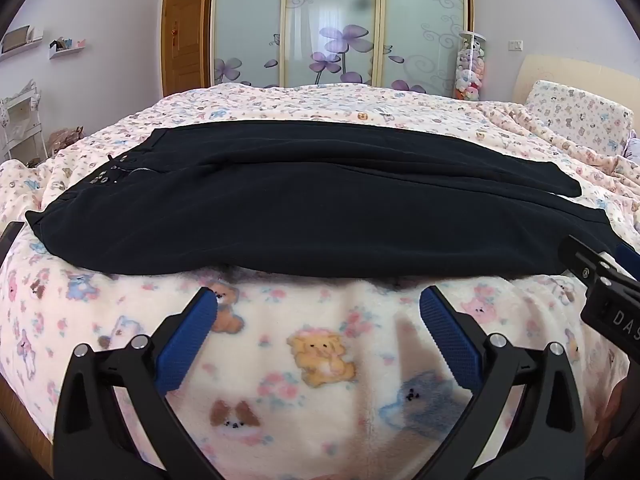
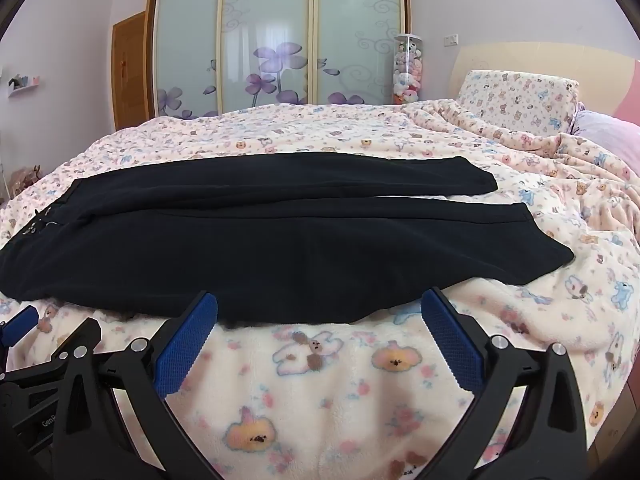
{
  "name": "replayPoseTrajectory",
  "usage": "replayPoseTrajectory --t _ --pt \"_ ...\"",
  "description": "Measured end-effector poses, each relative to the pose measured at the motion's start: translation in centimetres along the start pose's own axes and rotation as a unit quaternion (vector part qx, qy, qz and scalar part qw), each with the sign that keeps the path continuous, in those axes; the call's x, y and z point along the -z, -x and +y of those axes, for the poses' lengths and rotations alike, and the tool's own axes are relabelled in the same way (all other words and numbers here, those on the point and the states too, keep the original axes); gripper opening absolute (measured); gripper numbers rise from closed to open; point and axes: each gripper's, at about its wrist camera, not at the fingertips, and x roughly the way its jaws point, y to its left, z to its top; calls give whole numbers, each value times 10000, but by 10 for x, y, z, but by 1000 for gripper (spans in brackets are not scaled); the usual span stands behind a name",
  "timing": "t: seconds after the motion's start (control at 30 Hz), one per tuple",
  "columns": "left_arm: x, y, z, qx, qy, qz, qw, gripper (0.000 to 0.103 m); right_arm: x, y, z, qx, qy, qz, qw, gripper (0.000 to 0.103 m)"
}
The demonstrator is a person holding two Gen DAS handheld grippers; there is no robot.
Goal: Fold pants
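Note:
Black pants lie flat across the bed, waistband with metal buttons at the left, the two legs running to the right; they also show in the right wrist view. My left gripper is open and empty, just short of the near edge of the pants near their middle. My right gripper is open and empty, its fingertips at the near edge of the front leg. The right gripper also shows at the right edge of the left wrist view.
The bed is covered by a pink fleece blanket with bear prints. A pillow and a headboard stand at the far right. A wardrobe with frosted flower doors stands behind the bed. The bed's near edge drops off below the grippers.

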Motion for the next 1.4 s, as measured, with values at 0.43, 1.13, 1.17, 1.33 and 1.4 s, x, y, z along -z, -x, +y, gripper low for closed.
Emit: replayPoseTrajectory --t 0.43,1.13,1.17,1.33,1.4 --pt "0 0 0 0 4 -3 10000 101 0 0 0 4 7 2 10000 102" --pt "0 0 0 6 9 3 10000 101 0 0 0 8 10 9 10000 102" --pt "0 0 0 5 10 3 10000 101 0 0 0 8 11 10 10000 102" --pt "0 0 0 3 12 14 10000 101 -3 5 2 -6 -15 -1 10000 102" --pt "0 0 0 3 20 22 10000 101 -2 3 5 -26 -63 -6 10000 102"
